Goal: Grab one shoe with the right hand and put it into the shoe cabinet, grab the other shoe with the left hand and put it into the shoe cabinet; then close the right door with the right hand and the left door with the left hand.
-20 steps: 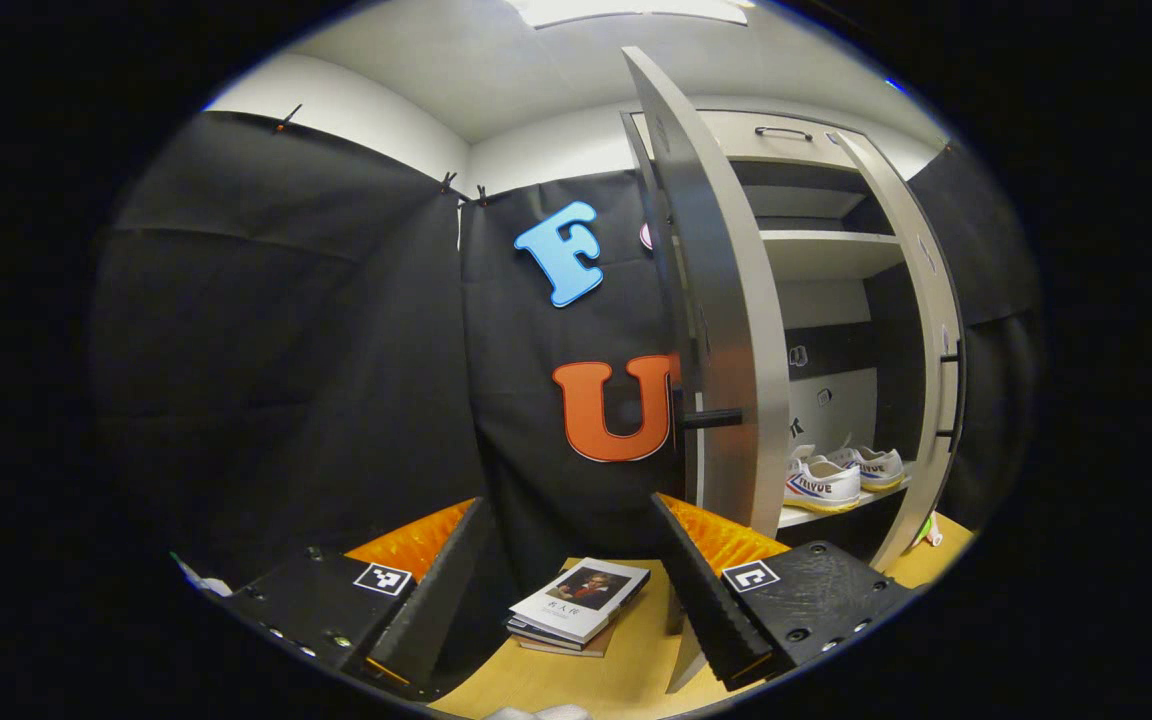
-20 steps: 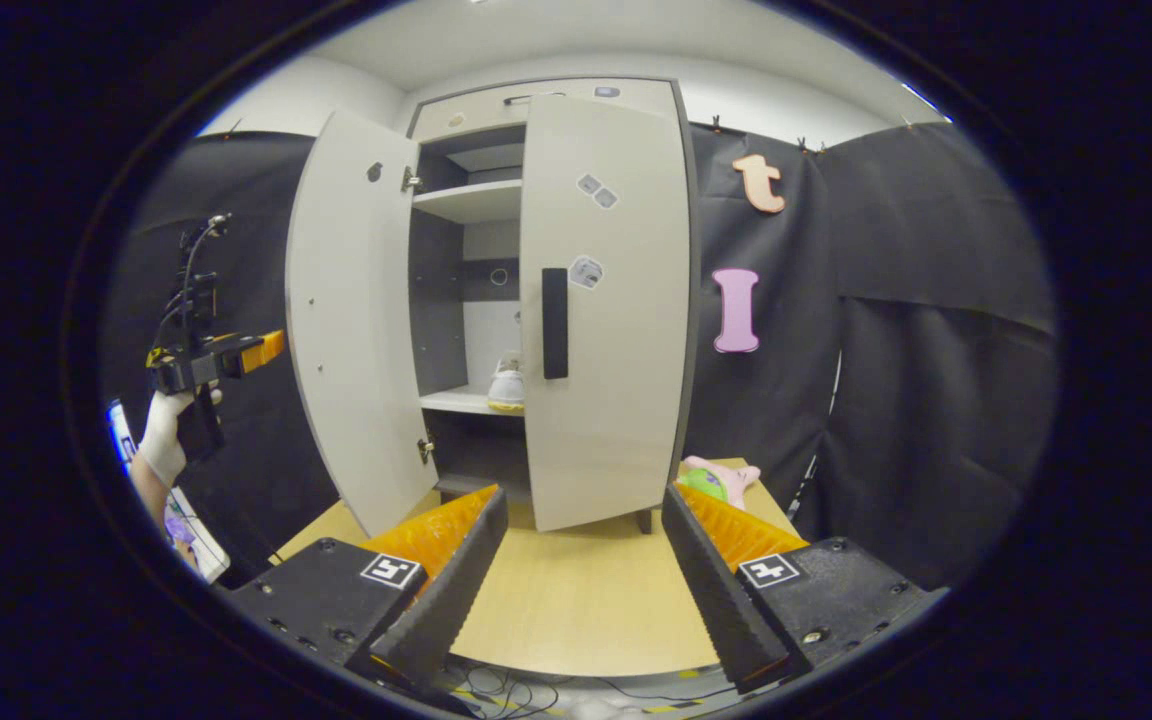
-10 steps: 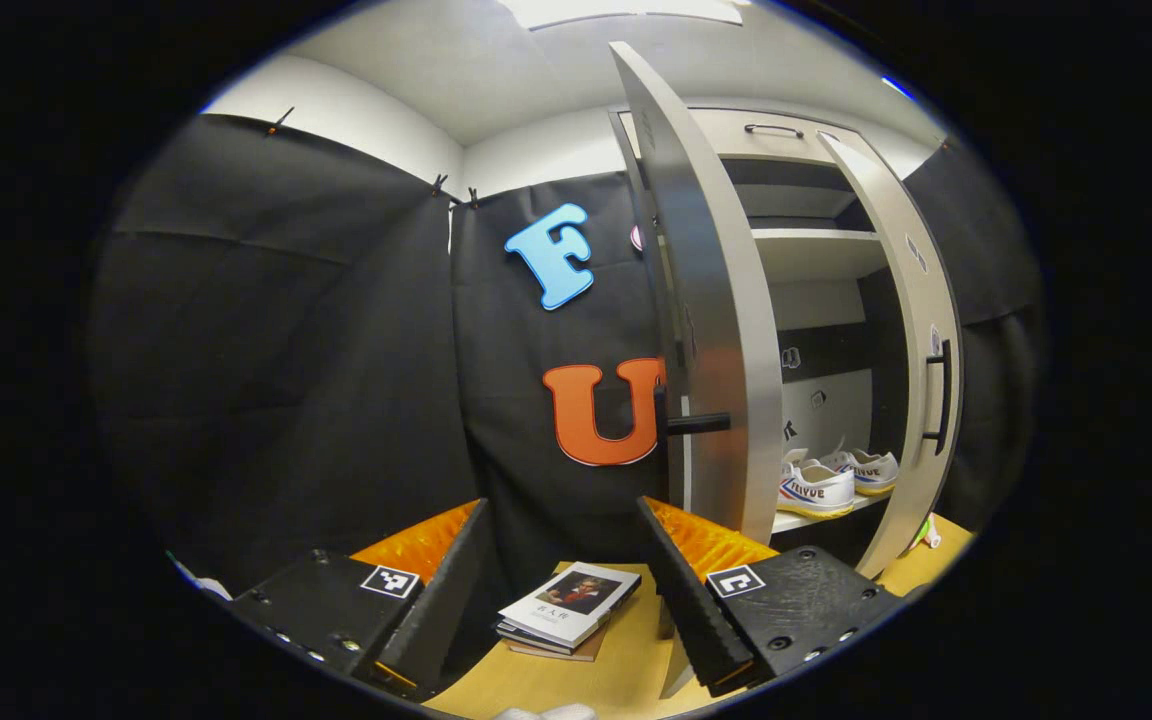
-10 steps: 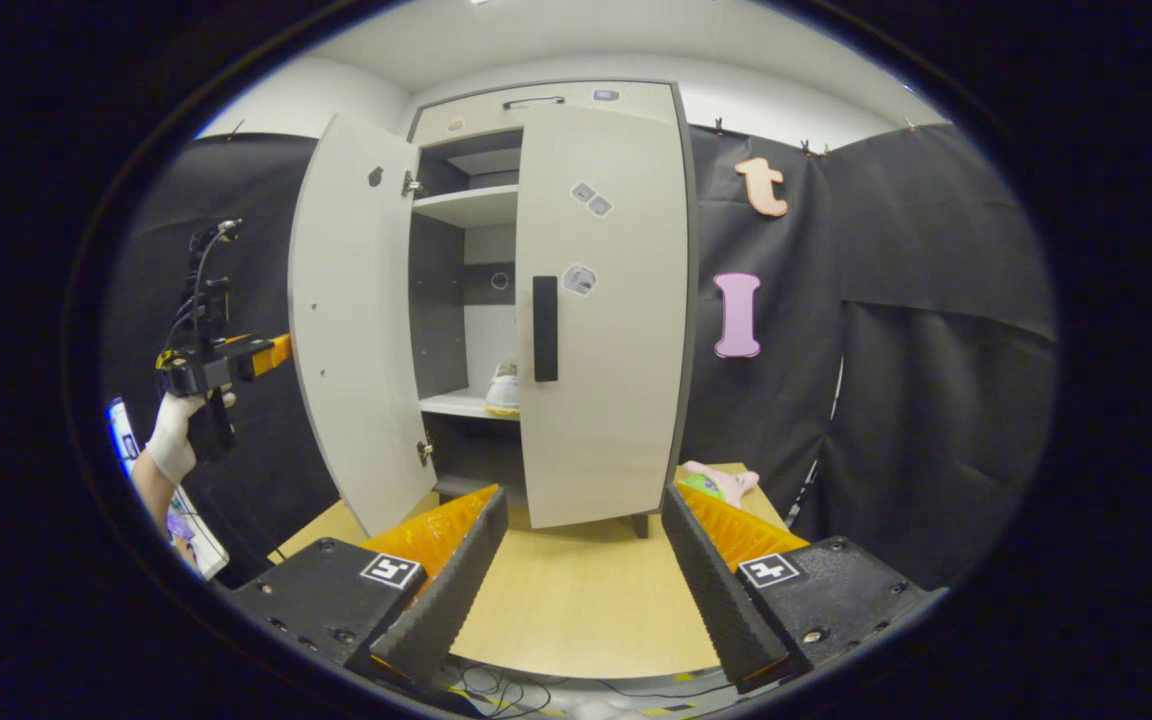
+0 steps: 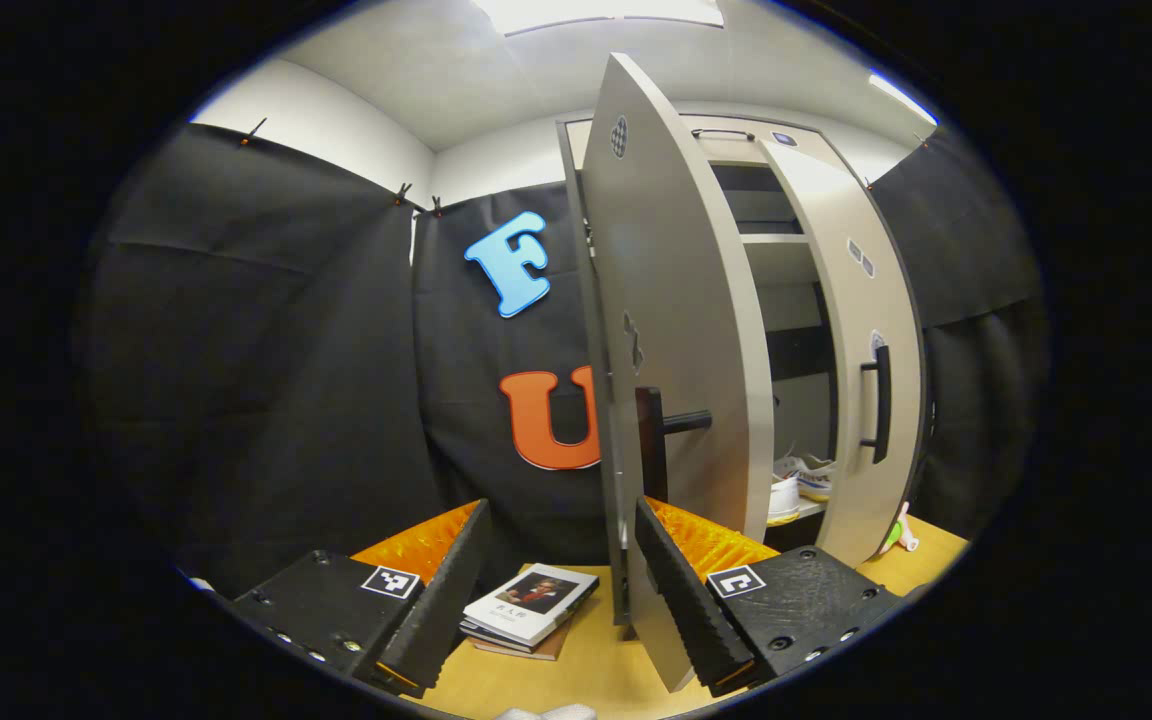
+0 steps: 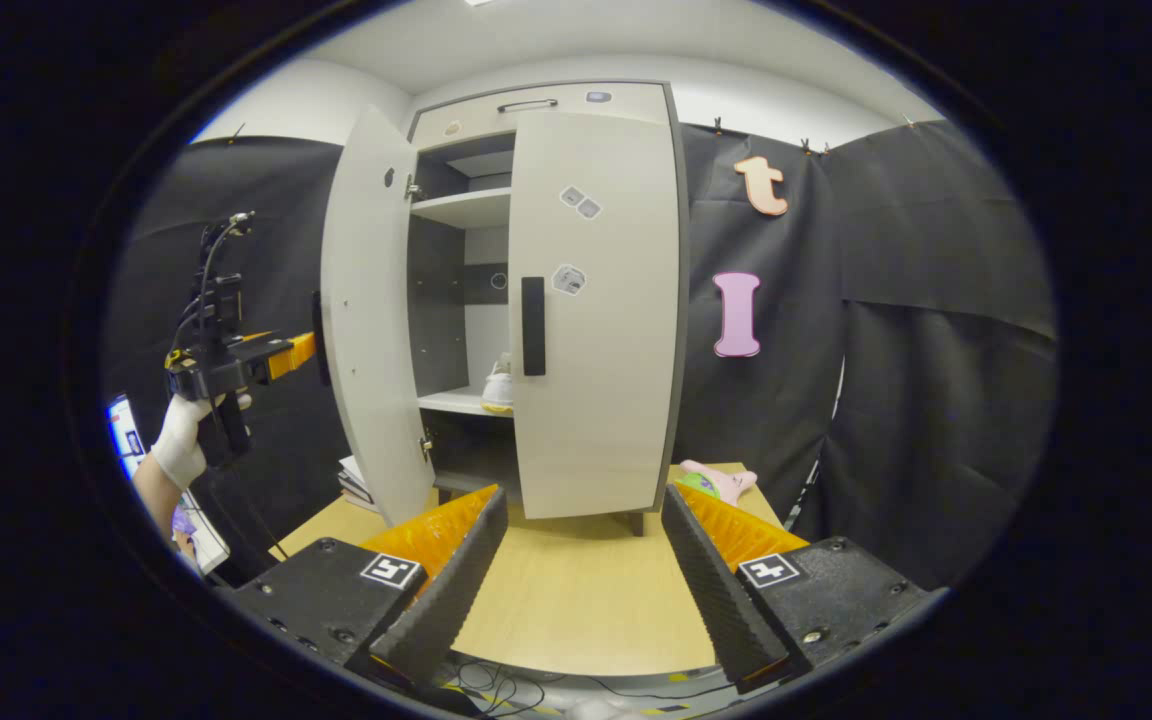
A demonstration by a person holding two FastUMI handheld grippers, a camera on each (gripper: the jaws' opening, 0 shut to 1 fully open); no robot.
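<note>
In the left gripper view the left door stands edge-on just right of centre, a tall panel running top to bottom, and its dark handle sits directly above the right finger of the left claw, which is released with its fingers spread wide and nothing between them. The door's outer face and handle lie just ahead and slightly right of that claw, so by my reading a push to the frame's right would swing the panel toward the cabinet opening. Both shoes are already on the shelf, glimpsed in the narrow gap at lower right between the two doors. The right door appears nearly shut at the right of that view. In the right gripper view the shoe cabinet fills the upper centre; the left claw appears at mid-left, held by a gloved hand, its tip just beside the outer face of the left door, clearly the nearer tool. The right claw at the bottom is likewise released and empty, well back over the bench. A stack of books lies between the left claw's fingers on the bench.
</note>
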